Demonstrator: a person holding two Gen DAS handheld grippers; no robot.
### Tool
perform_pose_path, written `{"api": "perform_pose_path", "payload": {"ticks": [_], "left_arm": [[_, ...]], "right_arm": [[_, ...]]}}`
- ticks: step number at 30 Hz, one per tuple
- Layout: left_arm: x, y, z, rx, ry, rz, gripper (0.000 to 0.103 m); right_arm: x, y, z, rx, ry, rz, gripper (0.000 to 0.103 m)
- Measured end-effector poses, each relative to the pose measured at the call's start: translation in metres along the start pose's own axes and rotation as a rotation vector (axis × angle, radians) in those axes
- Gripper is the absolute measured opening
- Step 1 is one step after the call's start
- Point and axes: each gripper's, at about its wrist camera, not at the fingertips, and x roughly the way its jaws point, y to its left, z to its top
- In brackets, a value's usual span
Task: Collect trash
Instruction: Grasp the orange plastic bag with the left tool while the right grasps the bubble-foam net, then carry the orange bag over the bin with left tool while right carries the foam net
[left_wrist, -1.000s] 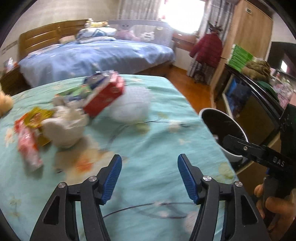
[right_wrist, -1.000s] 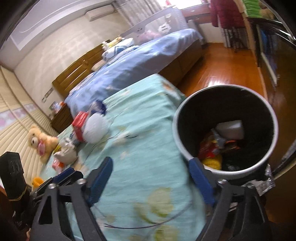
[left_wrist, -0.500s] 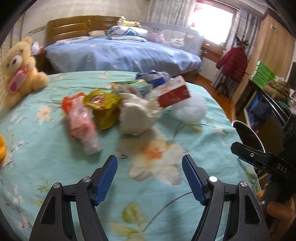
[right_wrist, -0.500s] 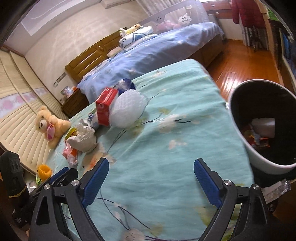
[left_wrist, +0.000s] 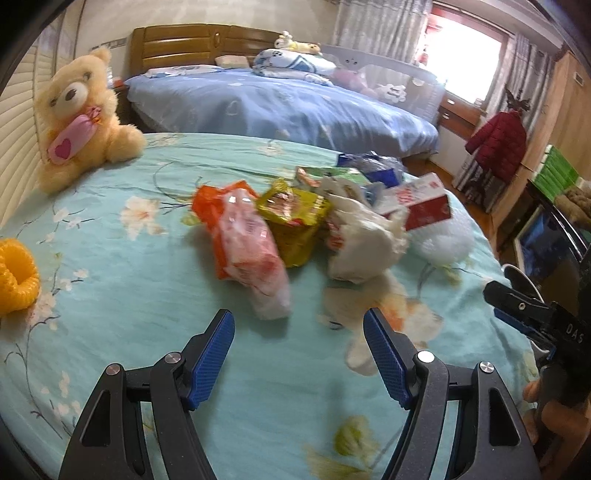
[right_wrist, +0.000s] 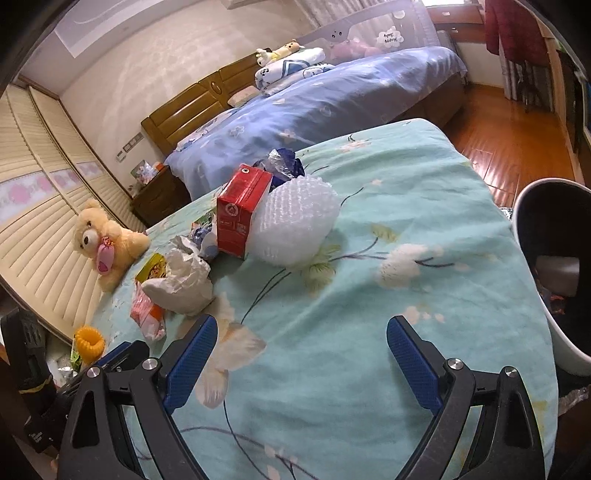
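Observation:
A heap of trash lies on the teal floral bed cover (left_wrist: 110, 295): an orange-pink wrapper (left_wrist: 245, 245), a yellow foil packet (left_wrist: 295, 218), a crumpled white bag (left_wrist: 364, 240), a red carton (right_wrist: 238, 208), bubble wrap (right_wrist: 297, 221) and a blue wrapper (right_wrist: 282, 164). My left gripper (left_wrist: 299, 354) is open and empty, just short of the orange-pink wrapper. My right gripper (right_wrist: 297, 358) is open and empty, over bare cover in front of the heap. The black bin (right_wrist: 554, 258) with a white rim stands at the right, with trash inside.
A teddy bear (left_wrist: 79, 118) sits at the far left of the cover, and a yellow ribbed ring (left_wrist: 14, 280) lies near its left edge. A second bed with a blue cover (left_wrist: 280, 107) stands behind. Wooden floor (right_wrist: 517, 140) lies to the right.
Both grippers have swung left, away from the bin and toward the trash heap. The left gripper has come closer to the orange-pink wrapper. Both have stayed open and empty.

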Motion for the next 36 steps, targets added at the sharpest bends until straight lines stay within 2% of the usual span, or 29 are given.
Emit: {"api": "perform_pose_path", "payload": {"ticks": [11,13,15,16,17,18,19,20,21,28,36], "left_arm": [[0.029,0.016,0.027,-0.031,0.009,0.041,0.072],[0.036,0.018,0.031,-0.033,0.017,0.042,0.070],[0.042,0.022,0.033,-0.043,0.029,0.035,0.069],[0.045,0.023,0.033,-0.046,0.033,0.030,0.064],[0.046,0.025,0.034,-0.048,0.036,0.022,0.060],[0.047,0.026,0.034,-0.050,0.039,0.013,0.049],[0.049,0.027,0.034,-0.051,0.043,0.002,0.036],[0.051,0.028,0.034,-0.050,0.048,-0.011,0.034],[0.052,0.029,0.034,-0.048,0.048,-0.018,0.023],[0.038,0.024,0.027,0.005,-0.019,-0.013,0.020],[0.019,0.016,0.016,0.031,-0.037,-0.053,0.019]], "right_arm": [[0.031,0.005,0.031,0.001,-0.024,-0.020,0.093],[0.037,0.004,0.035,0.002,-0.026,-0.032,0.089],[0.043,0.002,0.037,0.005,-0.018,-0.037,0.073],[0.047,0.001,0.038,0.012,-0.010,-0.036,0.068],[0.049,-0.001,0.038,0.018,-0.004,-0.033,0.055],[0.050,-0.001,0.039,0.018,-0.002,-0.033,0.037],[0.051,-0.001,0.039,0.016,0.000,-0.034,0.027],[0.051,-0.001,0.039,0.012,0.002,-0.035,0.014],[0.049,-0.001,0.038,0.008,-0.002,-0.031,0.014],[0.028,-0.001,0.026,-0.020,-0.027,-0.022,0.012],[-0.003,-0.013,0.010,-0.003,-0.054,-0.033,0.012]]}}
